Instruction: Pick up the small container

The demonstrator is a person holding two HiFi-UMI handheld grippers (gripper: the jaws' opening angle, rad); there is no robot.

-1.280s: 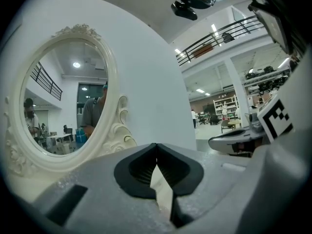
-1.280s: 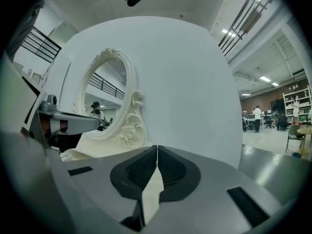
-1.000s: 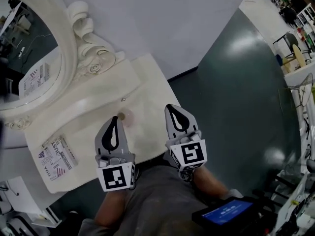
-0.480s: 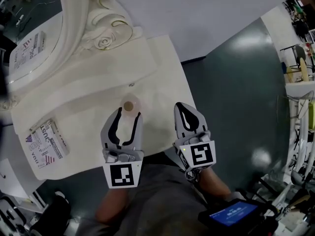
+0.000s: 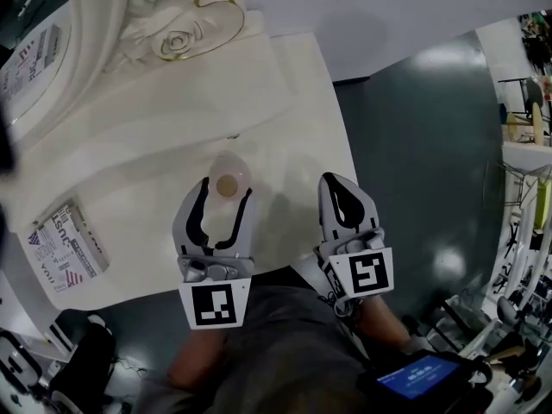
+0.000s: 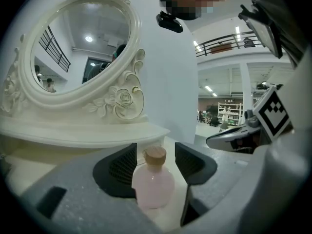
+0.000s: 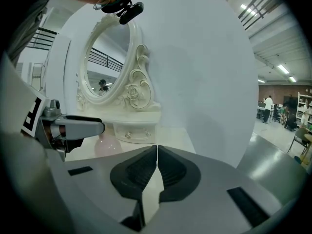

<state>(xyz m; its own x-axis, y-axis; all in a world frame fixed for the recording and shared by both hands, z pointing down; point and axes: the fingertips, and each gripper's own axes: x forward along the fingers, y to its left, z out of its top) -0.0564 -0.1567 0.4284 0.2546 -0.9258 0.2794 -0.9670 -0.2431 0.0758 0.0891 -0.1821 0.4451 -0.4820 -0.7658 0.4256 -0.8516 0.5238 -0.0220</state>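
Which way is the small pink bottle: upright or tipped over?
Upright. The left gripper view shows the bottle standing on the table, its tan cap on top.

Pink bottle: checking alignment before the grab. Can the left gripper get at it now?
Likely yes: the left gripper has just been opening its jaws, and the pink bottle stands right between them, nothing blocking.

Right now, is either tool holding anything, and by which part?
Nothing is held. Left tool, jaws just opening, straddles the pink bottle without pressing it; right tool is shut, empty.
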